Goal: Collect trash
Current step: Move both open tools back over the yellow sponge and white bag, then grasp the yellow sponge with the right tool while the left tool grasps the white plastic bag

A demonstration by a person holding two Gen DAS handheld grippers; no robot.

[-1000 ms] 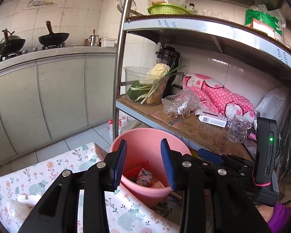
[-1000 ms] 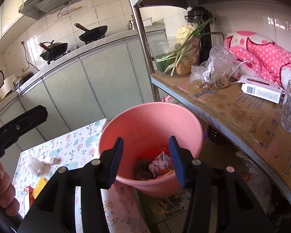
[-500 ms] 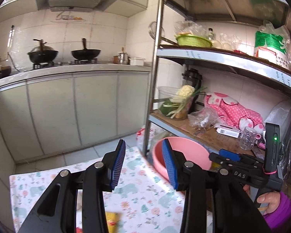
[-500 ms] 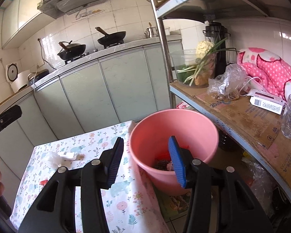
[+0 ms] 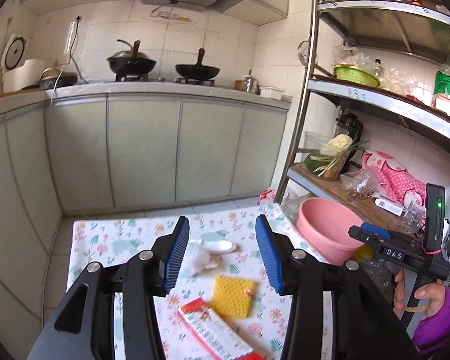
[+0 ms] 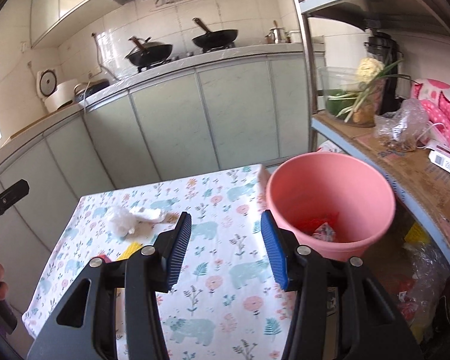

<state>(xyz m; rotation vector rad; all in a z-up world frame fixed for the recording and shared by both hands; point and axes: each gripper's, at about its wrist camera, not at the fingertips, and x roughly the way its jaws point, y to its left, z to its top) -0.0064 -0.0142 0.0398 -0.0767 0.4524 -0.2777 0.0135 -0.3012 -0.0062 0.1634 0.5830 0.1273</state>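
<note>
A pink bucket (image 6: 330,201) stands off the right edge of a floral-cloth table (image 6: 219,270), with crumpled wrappers in its bottom. On the cloth lie white crumpled tissue (image 5: 204,255), a yellow sponge cloth (image 5: 232,295) and a red-and-white wrapper (image 5: 216,331). My left gripper (image 5: 222,255) hovers over the table above the tissue and sponge, its jaws opening with nothing between them. My right gripper (image 6: 226,247) hangs open and empty over the cloth just left of the bucket. The tissue (image 6: 129,219) lies to its far left.
A metal shelf rack (image 5: 303,120) stands right of the bucket, holding a vegetable bowl (image 6: 351,99), a plastic bag (image 6: 402,126) and pink cloth. Grey cabinets (image 5: 171,150) with woks on a stove run along the back. A hand holds the right gripper's handle (image 5: 417,273).
Both grippers have pulled back and swung left from over the pink bucket to above the table. The left jaws have widened. Tissue, sponge and wrapper have come into the left view.
</note>
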